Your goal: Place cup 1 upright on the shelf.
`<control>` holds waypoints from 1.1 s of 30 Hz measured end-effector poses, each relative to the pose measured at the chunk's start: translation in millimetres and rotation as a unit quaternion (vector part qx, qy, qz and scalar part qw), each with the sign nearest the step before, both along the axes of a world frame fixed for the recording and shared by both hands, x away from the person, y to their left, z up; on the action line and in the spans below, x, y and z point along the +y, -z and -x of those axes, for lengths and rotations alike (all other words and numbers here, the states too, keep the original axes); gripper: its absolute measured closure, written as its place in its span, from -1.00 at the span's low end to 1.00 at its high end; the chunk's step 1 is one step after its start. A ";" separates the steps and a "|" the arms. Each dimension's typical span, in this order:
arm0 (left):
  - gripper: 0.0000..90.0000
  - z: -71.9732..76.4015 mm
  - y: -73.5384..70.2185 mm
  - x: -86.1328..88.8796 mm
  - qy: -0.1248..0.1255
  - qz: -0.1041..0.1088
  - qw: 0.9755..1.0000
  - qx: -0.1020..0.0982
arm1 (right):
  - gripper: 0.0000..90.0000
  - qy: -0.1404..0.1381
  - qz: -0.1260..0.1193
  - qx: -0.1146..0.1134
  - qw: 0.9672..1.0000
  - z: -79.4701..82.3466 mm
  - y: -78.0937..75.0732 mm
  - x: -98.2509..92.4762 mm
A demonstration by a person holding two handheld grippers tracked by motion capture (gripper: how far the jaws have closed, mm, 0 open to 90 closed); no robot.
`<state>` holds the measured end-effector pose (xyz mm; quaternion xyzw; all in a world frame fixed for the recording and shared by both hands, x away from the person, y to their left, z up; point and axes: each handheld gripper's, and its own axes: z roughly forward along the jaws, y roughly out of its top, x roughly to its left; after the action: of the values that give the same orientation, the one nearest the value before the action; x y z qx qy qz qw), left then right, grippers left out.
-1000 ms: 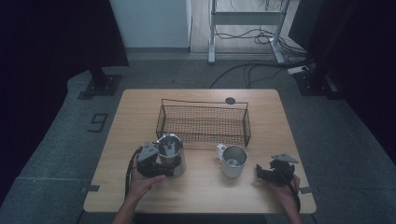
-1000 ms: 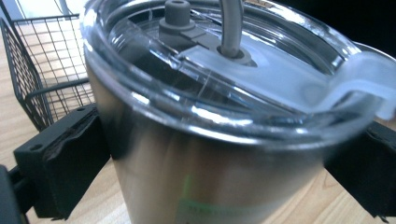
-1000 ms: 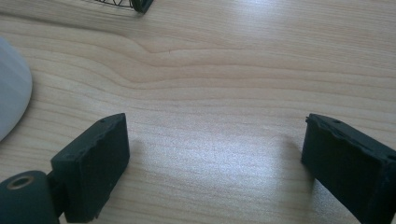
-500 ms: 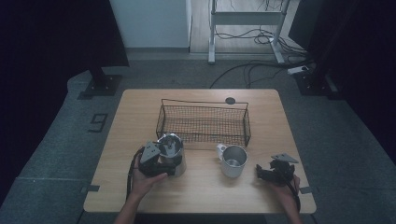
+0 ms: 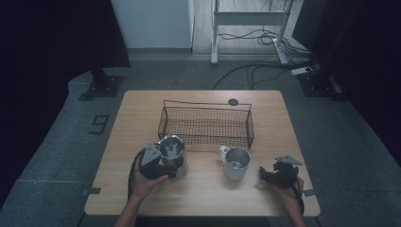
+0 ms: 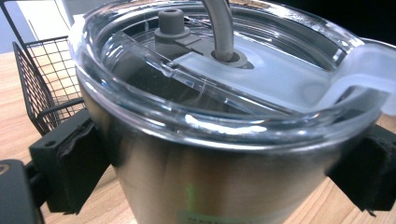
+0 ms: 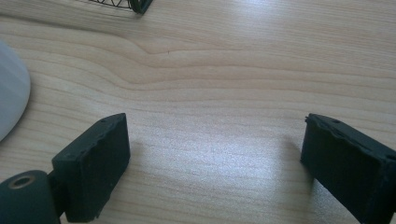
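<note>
High view, left claw (image 5: 166, 166): set at the steel tumbler (image 5: 173, 156) on the near-left part of the worktop (image 5: 142, 113); the person's left hand (image 5: 144, 182) grips it from below
High view, tumbler: stands upright just in front of the wire basket (image 5: 206, 124), near its left end
High view, right claw (image 5: 265, 174): rests low at the near-right corner, well apart from the tumbler; a metal mug (image 5: 236, 162) stands between the two claws
Left gripper view, claw: both black pads (image 6: 77, 165) sit against the tumbler's steel wall, one on each side (the jaws have just been closing onto it); the clear lid (image 6: 224, 70) with its bent straw (image 6: 219, 28) rises above them; the basket shows at the left edge
Right gripper view, claw (image 7: 215, 158): jaws stand apart with bare wood between them; nothing held; a pale rounded edge (image 7: 11, 93) sits at far left (too little shows to name it)
</note>
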<state>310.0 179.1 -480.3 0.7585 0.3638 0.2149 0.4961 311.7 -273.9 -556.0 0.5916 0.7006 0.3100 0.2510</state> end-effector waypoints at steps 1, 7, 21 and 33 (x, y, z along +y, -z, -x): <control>-0.91 0.0 -0.2 0.3 0.001 0.000 1.000 0.001 | -0.83 0.000 0.000 0.000 1.000 0.0 0.0 0.0; -0.91 0.1 -1.0 1.4 0.000 0.001 1.000 0.002 | -0.83 0.000 0.000 0.000 1.000 0.0 0.0 0.0; -0.91 4.6 -13.0 8.7 -0.004 0.018 1.000 -0.011 | -0.83 0.000 0.000 0.000 1.000 0.0 -0.1 0.0; -0.91 6.9 -24.7 8.9 -0.004 0.027 0.999 -0.019 | -0.82 -0.002 0.000 0.000 1.000 -0.2 -0.1 -0.3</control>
<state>303.2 188.0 -455.6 0.7395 0.3628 0.2214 0.5221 311.8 -274.3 -555.9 0.5904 0.7018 0.3100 0.2506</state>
